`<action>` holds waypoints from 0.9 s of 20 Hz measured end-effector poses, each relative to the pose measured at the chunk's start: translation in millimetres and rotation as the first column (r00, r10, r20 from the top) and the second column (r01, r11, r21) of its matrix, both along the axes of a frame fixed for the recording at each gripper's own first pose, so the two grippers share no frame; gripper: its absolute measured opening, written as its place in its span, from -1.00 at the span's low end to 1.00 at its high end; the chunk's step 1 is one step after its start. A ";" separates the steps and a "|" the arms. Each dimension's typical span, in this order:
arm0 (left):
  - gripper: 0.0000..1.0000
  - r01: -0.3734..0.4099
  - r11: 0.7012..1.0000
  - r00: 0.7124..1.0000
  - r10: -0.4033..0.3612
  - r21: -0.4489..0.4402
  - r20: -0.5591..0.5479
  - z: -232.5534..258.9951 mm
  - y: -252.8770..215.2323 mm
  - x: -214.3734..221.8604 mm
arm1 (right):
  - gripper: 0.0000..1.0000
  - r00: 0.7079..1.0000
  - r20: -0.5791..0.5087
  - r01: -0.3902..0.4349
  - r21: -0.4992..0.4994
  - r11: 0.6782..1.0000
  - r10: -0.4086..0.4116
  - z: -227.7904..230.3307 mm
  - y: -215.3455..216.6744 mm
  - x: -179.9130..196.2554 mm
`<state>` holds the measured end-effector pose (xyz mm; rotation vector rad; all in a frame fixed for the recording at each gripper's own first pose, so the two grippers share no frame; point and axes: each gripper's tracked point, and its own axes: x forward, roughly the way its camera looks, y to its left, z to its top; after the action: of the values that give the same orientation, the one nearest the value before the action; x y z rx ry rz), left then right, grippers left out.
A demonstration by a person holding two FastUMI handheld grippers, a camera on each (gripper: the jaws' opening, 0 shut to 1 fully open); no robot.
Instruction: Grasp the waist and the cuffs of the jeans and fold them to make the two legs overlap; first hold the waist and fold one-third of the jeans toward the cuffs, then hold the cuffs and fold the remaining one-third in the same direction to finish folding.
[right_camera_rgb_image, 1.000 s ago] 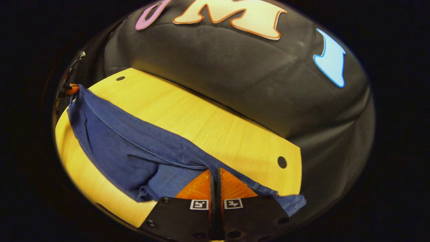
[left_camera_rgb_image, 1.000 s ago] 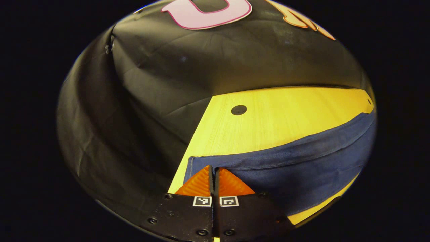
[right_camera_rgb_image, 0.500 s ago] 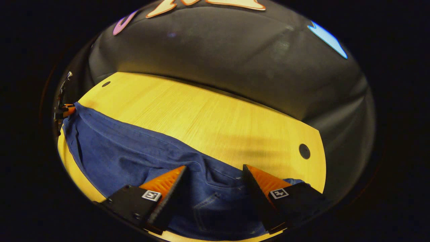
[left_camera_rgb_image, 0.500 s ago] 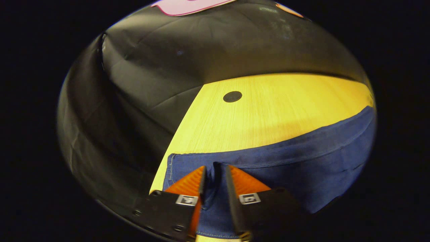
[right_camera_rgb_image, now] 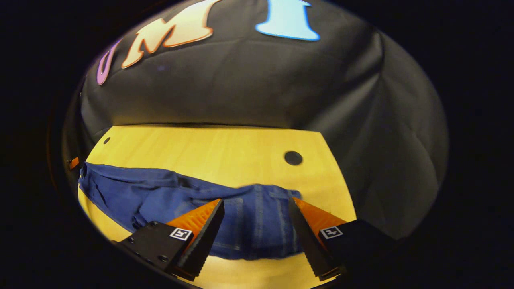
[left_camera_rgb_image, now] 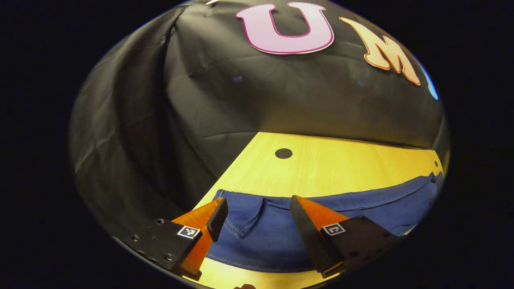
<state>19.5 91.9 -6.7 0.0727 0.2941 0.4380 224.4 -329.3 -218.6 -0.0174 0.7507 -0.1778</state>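
Where a second ago it pinched the cuff end, the left gripper (left_camera_rgb_image: 257, 210) now gapes wide above the jeans (left_camera_rgb_image: 321, 208), lying flat on the wooden table (left_camera_rgb_image: 341, 160). Over in the right gripper view, the right gripper (right_camera_rgb_image: 255, 212) has likewise let go and spread above the waist end (right_camera_rgb_image: 257, 220), so the leg-over-leg fold looks settled and the waist third comes next.

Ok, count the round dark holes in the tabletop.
2. One hole lies beyond the jeans' cuff end near the left corner, the other hole near the right corner. The jeans may hide more.
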 end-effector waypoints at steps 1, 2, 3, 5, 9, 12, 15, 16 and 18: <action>0.89 -0.001 1.000 1.000 0.001 -0.002 -0.004 -2.1 -0.6 1.1 | 0.99 0.999 -0.023 0.024 0.010 1.000 -0.024 -7.6 -14.0 -10.7; 0.89 0.002 1.000 1.000 -0.002 -0.003 -0.007 -1.9 -0.7 1.0 | 0.99 0.998 -0.051 0.039 0.015 0.999 -0.038 -15.4 -24.4 -21.1; 0.89 0.005 1.000 1.000 -0.005 -0.005 -0.016 -2.9 -0.7 1.1 | 0.99 0.997 -0.070 0.046 0.024 0.999 -0.045 -23.6 -31.4 -29.5; 0.89 0.012 1.000 0.999 -0.012 -0.005 -0.040 -2.6 -0.5 0.5 | 0.98 0.993 -0.105 0.055 0.058 0.997 -0.048 -39.7 -35.8 -37.9; 0.89 0.006 1.000 0.998 -0.005 0.012 -0.056 7.1 -2.1 -0.9 | 0.99 0.987 -0.154 0.075 0.127 0.989 -0.055 -74.3 -39.1 -43.4; 0.88 0.002 1.000 0.999 -0.001 0.016 -0.034 7.8 -4.1 -2.4 | 0.97 0.987 -0.151 0.076 0.164 0.984 -0.051 -80.8 -40.3 -44.7; 0.88 -0.013 1.000 0.999 0.014 0.027 -0.029 12.3 -6.9 -8.7 | 0.96 0.989 -0.147 0.051 0.175 0.983 -0.026 -83.4 -34.4 -44.7; 0.88 -0.016 0.999 1.000 0.017 0.028 -0.024 13.5 -9.0 -16.1 | 0.96 0.989 -0.144 0.048 0.184 0.982 -0.022 -85.6 -33.4 -43.9; 0.87 -0.021 0.999 0.999 0.022 0.030 -0.024 15.9 -11.8 -21.6 | 0.80 0.992 -0.122 0.037 0.199 0.979 -0.013 -86.9 -31.5 -43.2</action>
<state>-2.2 80.0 9.2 0.1043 0.3130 0.4628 181.2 -360.7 -305.6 0.1753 0.8863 -0.1248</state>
